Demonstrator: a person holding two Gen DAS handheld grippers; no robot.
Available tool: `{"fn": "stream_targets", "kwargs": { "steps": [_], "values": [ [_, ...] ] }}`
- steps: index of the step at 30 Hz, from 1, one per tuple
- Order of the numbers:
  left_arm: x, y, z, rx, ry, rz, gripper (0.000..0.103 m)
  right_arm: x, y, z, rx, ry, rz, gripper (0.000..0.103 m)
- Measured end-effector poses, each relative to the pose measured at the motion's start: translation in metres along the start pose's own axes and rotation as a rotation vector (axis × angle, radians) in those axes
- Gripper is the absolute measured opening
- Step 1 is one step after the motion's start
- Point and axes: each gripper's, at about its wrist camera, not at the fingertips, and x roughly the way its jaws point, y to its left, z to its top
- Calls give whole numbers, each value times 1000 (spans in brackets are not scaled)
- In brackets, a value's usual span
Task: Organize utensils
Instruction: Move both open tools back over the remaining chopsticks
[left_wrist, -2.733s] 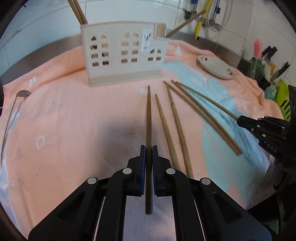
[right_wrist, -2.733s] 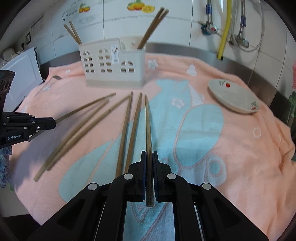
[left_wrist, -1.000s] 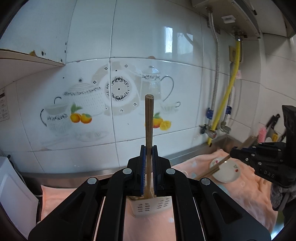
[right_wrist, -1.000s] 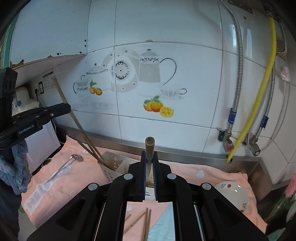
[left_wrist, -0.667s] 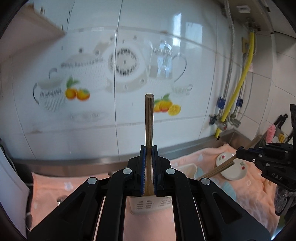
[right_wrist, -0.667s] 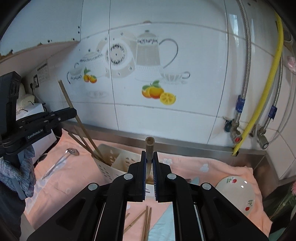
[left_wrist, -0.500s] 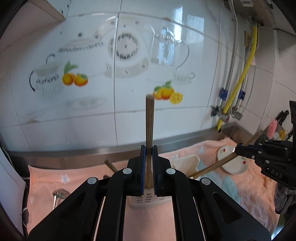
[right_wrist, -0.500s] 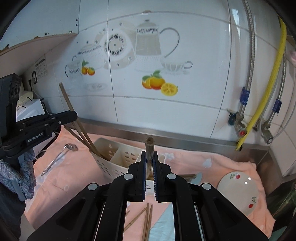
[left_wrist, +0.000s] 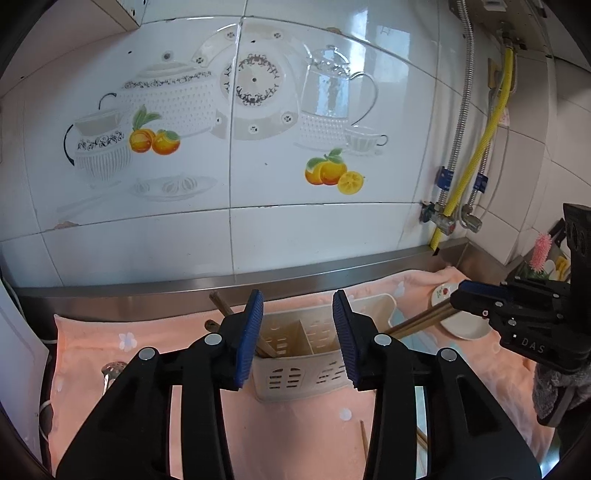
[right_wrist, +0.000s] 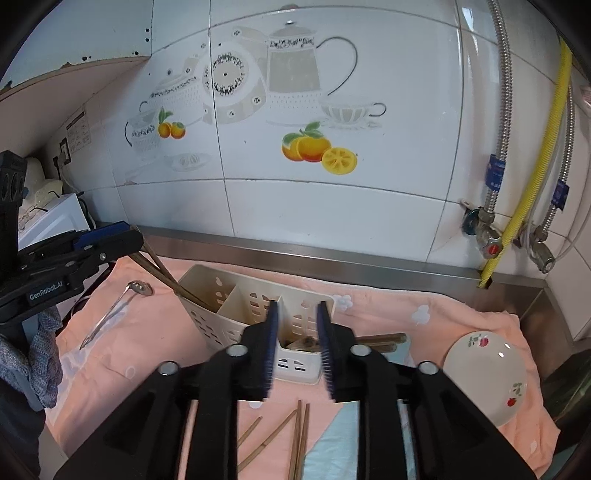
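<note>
The cream slotted utensil holder (left_wrist: 306, 354) stands on the peach towel (left_wrist: 155, 332) under both grippers. My left gripper (left_wrist: 297, 299) hangs over it, jaws opening, with nothing between the blue pads. Brown chopsticks (left_wrist: 225, 306) lean out of the holder's left compartment. My right gripper (right_wrist: 297, 306) is over the holder's (right_wrist: 236, 295) right end, jaws opening too, and its pads hold nothing. Chopstick ends (right_wrist: 380, 341) stick out of that end compartment. In the left wrist view the right gripper (left_wrist: 461, 291) sits just above those leaning chopsticks (left_wrist: 417, 321).
Several loose chopsticks (right_wrist: 295, 435) lie on the towel in front of the holder. A white plate (right_wrist: 484, 373) with red fruit print sits at the right, a metal slotted spoon (right_wrist: 118, 306) at the left. The steel counter rim (right_wrist: 332, 258) and tiled wall stand close behind.
Both grippers came down over the holder and their jaws parted. The chopstick each one held upright has dropped out of the pads into the holder.
</note>
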Motion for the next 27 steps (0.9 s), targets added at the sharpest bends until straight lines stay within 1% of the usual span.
{"fn": "stream_targets", "kwargs": {
  "steps": [1, 2, 4, 6, 8, 9, 10, 11, 13, 15, 16, 18, 23, 24, 27],
  "values": [
    [-3, -1, 0, 1, -4, 5, 46, -4, 0, -1, 0, -7, -3, 30],
    [-7, -1, -1, 2, -11, 5, 49, -8, -1, -1, 1, -15, -5, 32],
    [-14, -2, -2, 1, -21, 6, 53, -17, -3, -3, 3, -31, -13, 42],
    [-23, -2, -4, -2, -32, 12, 63, -26, -4, -5, 5, -44, -18, 47],
    [-33, -3, -8, 2, -46, 19, 69, -36, -6, -8, 7, -60, -22, 50],
    [-37, -3, -9, 3, -50, 24, 72, -42, -6, -10, 9, -71, -28, 56],
    [-41, -3, -11, 1, -52, 28, 73, -48, -7, -13, 11, -81, -32, 60],
    [-47, -2, -13, -5, -55, 29, 77, -54, -7, -15, 13, -89, -31, 61],
    [-54, -1, -17, -9, -60, 23, 82, -62, -7, -20, 13, -101, -44, 67],
    [-63, -2, -22, -8, -64, 28, 88, -71, -6, -28, 7, -106, -51, 70],
    [-67, -3, -26, -7, -68, 24, 89, -73, -6, -32, 5, -107, -53, 75],
    [-75, -4, -33, -8, -72, 24, 95, -81, -4, -41, -5, -115, -66, 77],
    [-86, -5, -52, -19, -64, 17, 98, -95, 4, -66, -39, -121, -101, 85],
    [-87, -5, -57, -25, -58, 14, 98, -97, 6, -71, -42, -121, -105, 89],
    [-89, -5, -72, -33, -39, 12, 98, -101, 9, -86, -44, -120, -110, 89]
  ]
}}
